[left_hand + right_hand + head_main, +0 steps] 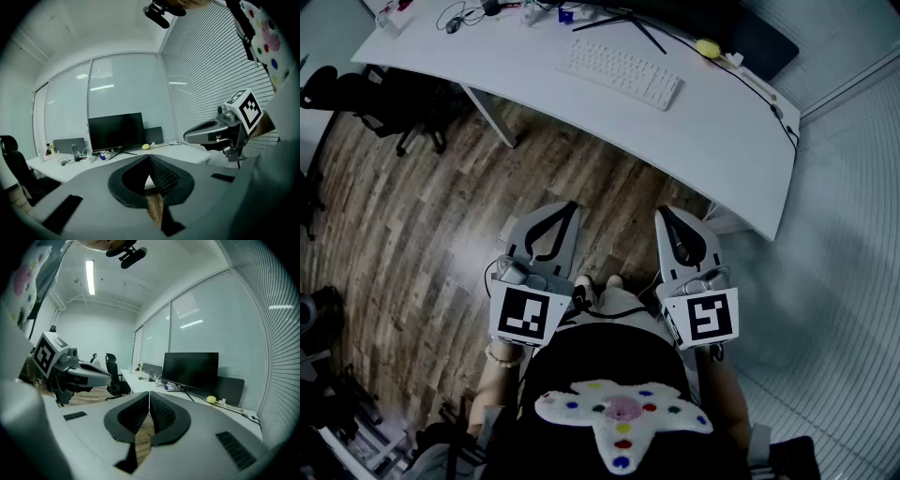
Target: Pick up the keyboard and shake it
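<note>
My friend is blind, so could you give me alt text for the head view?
A person looks down at the left hand-held gripper and right hand-held gripper, both shut and empty, held over a wood floor. Ahead, a white keyboard lies untouched on a white desk.

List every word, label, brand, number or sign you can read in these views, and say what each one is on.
No words, brands or numbers can be read in any view.
White keyboard on the white desk: key legends too small to read.
Black-and-white square markers on the left gripper and right gripper: patterns only, no letters.
Black monitor: screen dark, no logo legible.
</note>
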The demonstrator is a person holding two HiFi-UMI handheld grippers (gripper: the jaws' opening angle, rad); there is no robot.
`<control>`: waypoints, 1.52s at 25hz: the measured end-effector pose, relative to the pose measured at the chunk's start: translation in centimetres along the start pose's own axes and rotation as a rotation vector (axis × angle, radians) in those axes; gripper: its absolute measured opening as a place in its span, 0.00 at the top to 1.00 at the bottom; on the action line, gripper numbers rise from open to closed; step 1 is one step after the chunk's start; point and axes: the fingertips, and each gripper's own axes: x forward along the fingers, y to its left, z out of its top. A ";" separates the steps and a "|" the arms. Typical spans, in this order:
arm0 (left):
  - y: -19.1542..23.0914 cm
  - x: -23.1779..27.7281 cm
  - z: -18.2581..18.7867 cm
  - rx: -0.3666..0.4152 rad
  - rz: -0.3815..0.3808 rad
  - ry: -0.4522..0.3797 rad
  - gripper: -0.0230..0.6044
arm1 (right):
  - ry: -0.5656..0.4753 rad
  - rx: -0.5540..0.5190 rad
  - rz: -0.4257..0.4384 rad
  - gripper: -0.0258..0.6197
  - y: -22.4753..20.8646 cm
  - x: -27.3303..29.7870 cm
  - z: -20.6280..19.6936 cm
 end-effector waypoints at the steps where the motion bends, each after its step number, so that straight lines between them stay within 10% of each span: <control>1: 0.0 0.0 0.0 0.002 0.000 -0.001 0.94 | -0.001 -0.001 0.000 0.91 0.0 0.0 0.0; 38: 3.9 -1.7 -1.1 0.030 -0.020 -0.044 0.94 | -0.025 -0.009 -0.049 0.91 3.3 2.7 0.7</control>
